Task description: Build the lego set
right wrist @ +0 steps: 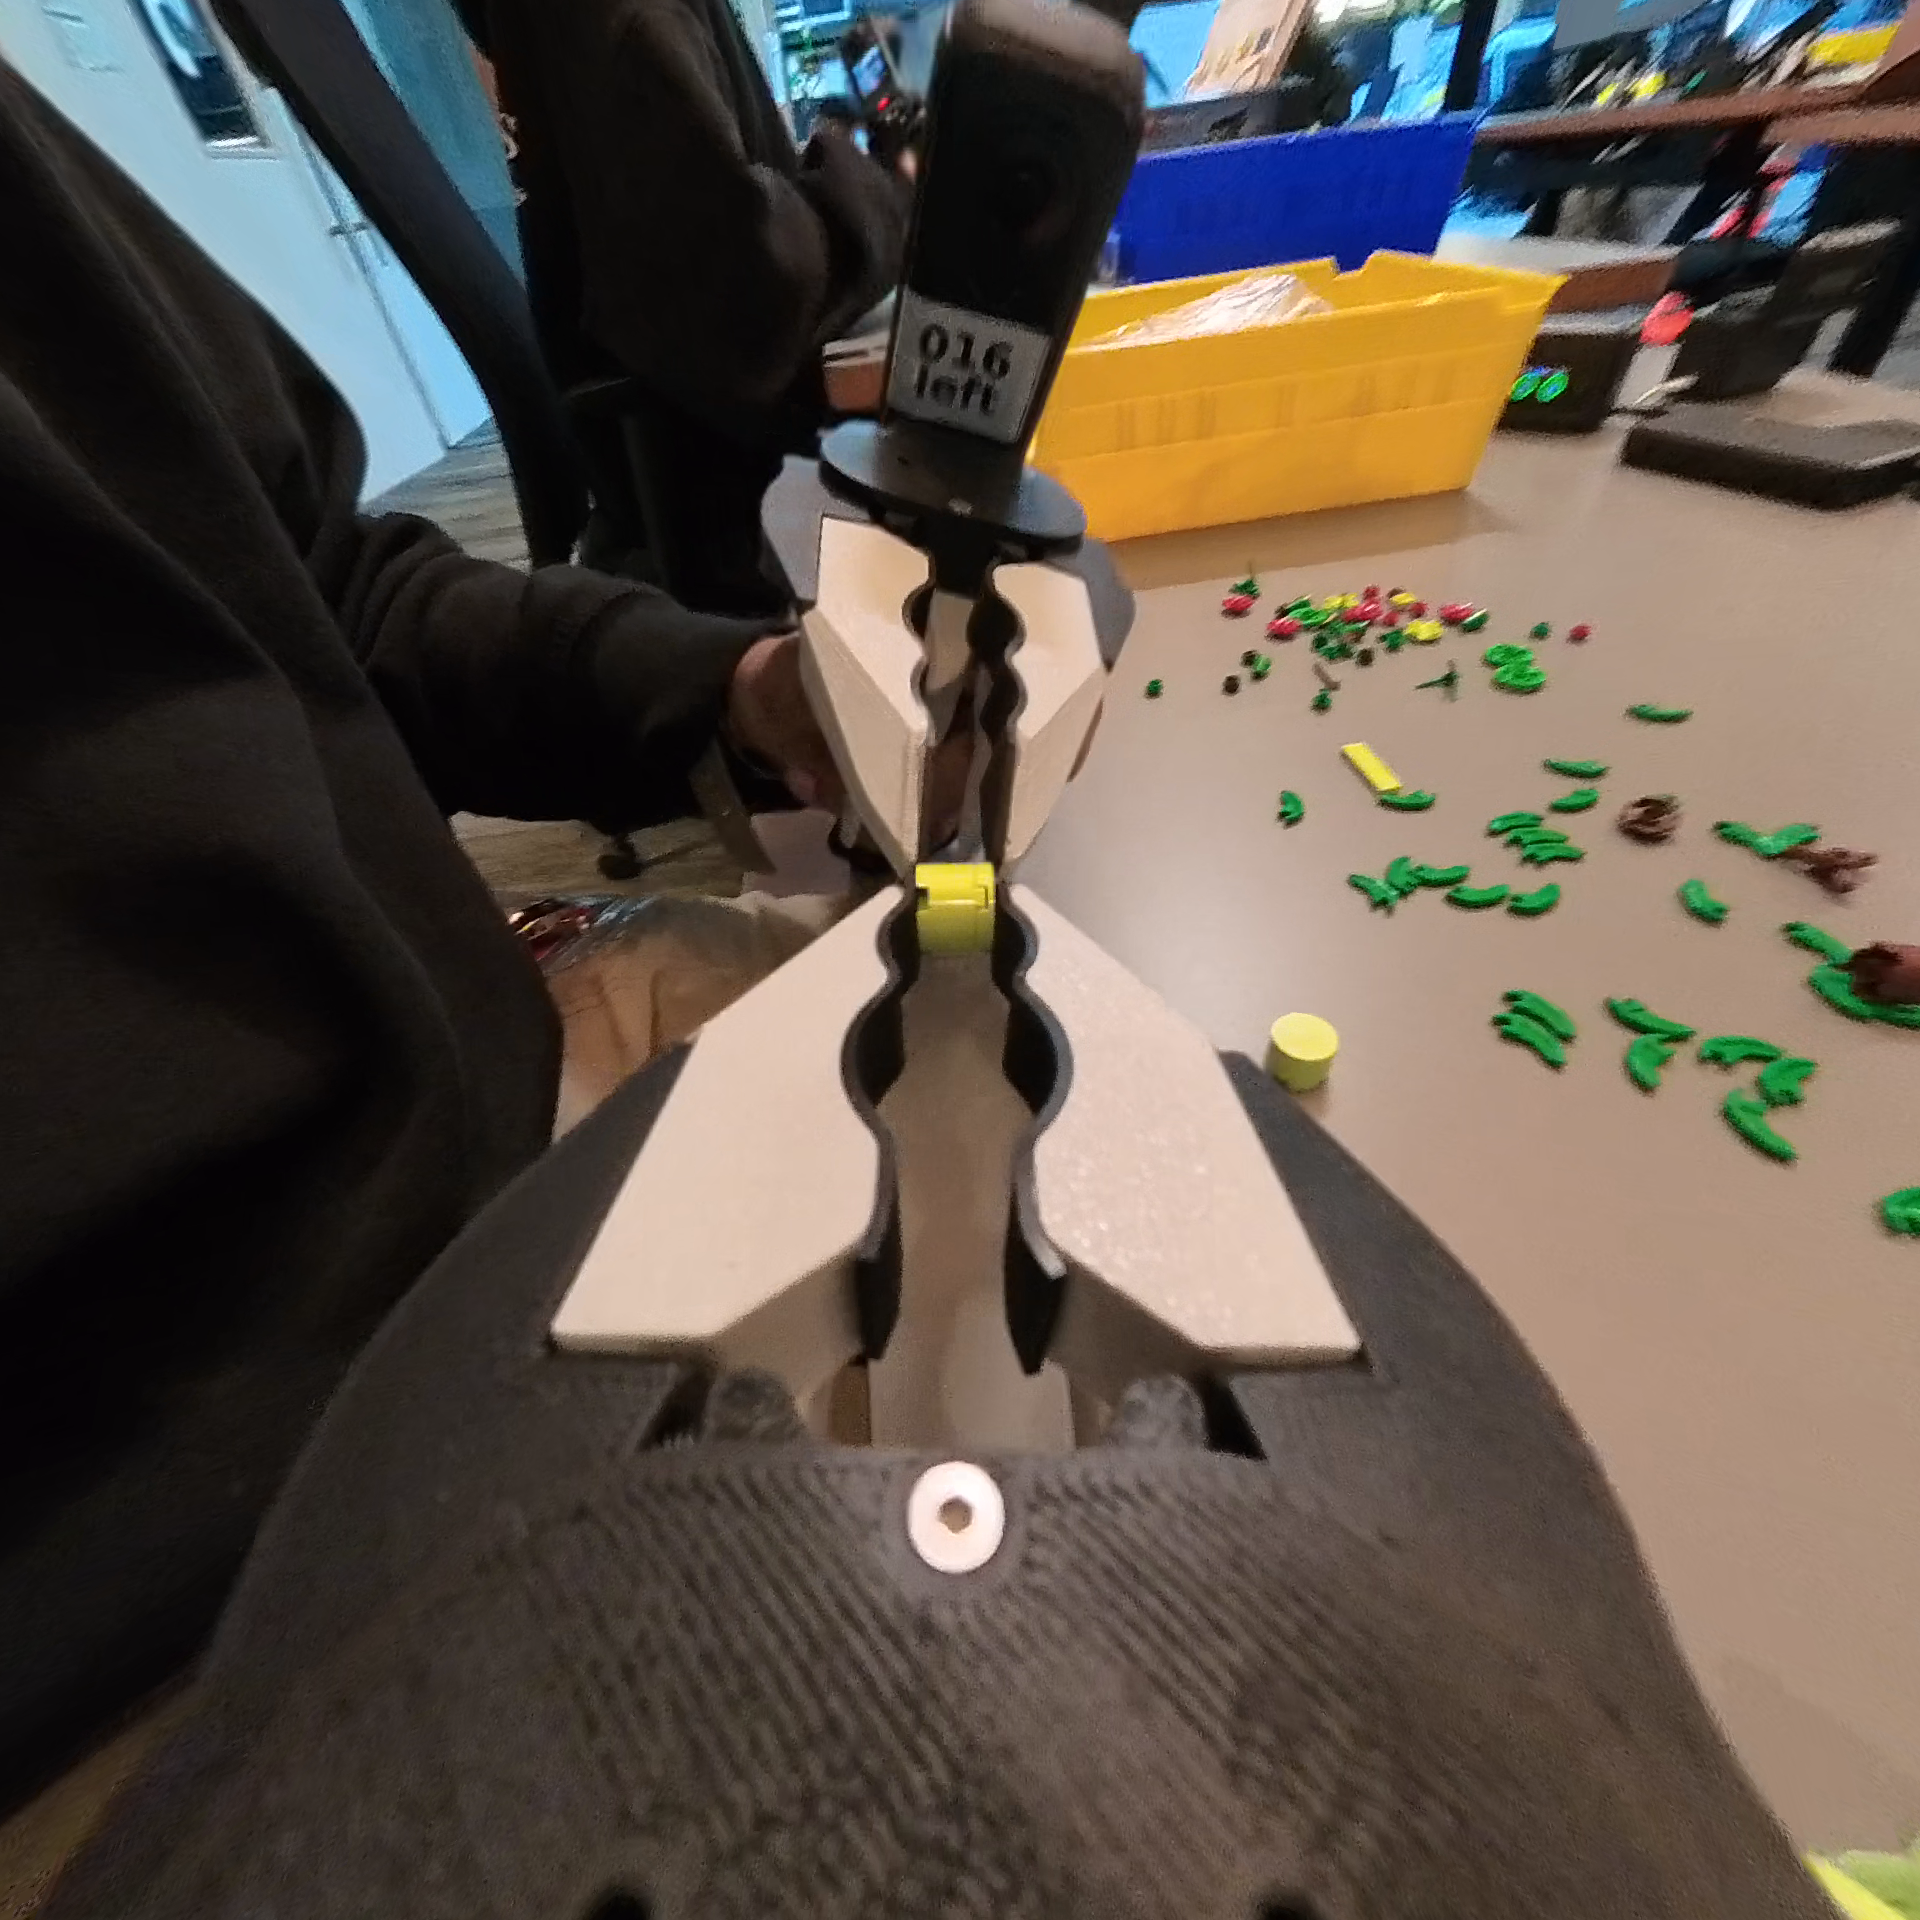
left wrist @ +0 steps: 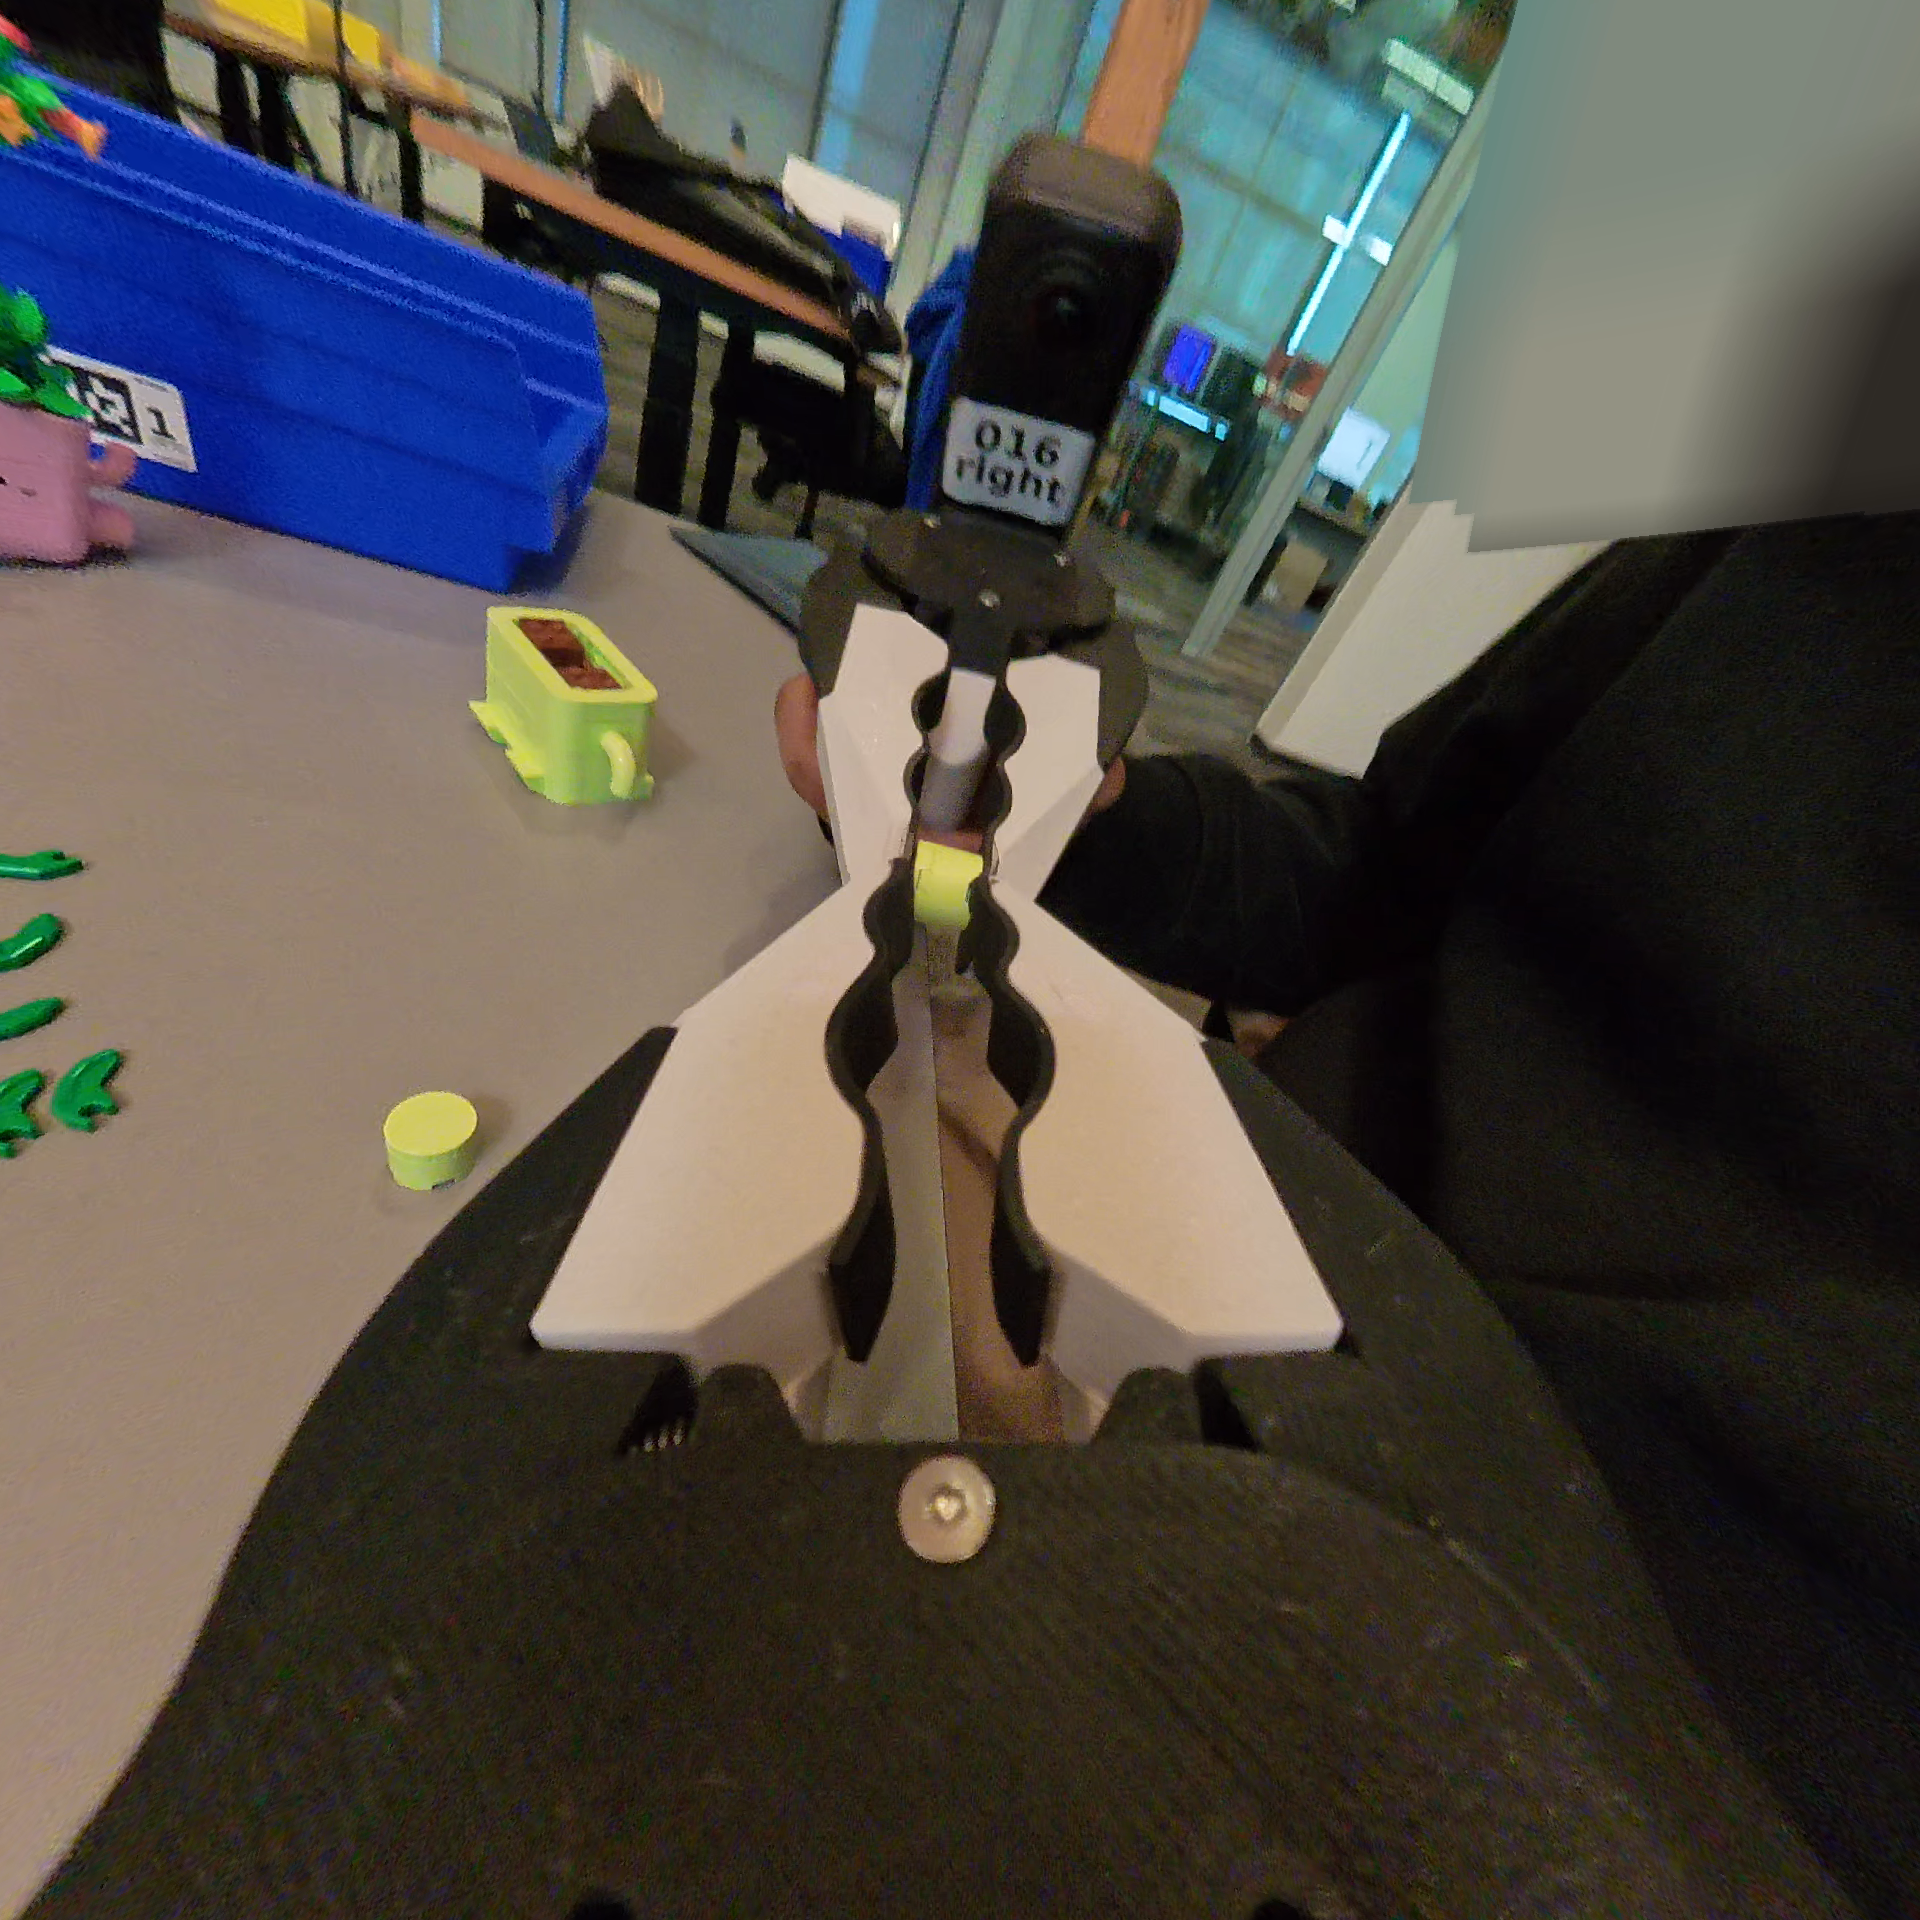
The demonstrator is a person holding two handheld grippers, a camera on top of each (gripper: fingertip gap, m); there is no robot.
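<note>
Lime-green plastic Lego pieces [left wrist: 943, 881] sit pinched between both our grippers, tip to tip above the grey table [left wrist: 260, 935]; we judge we are pressing them together. Left gripper [left wrist: 940, 904] and right gripper [right wrist: 954, 914] are narrowly clamped. Nearby, the lime-green box-shaped build [left wrist: 569, 701] holds brown pieces.
</note>
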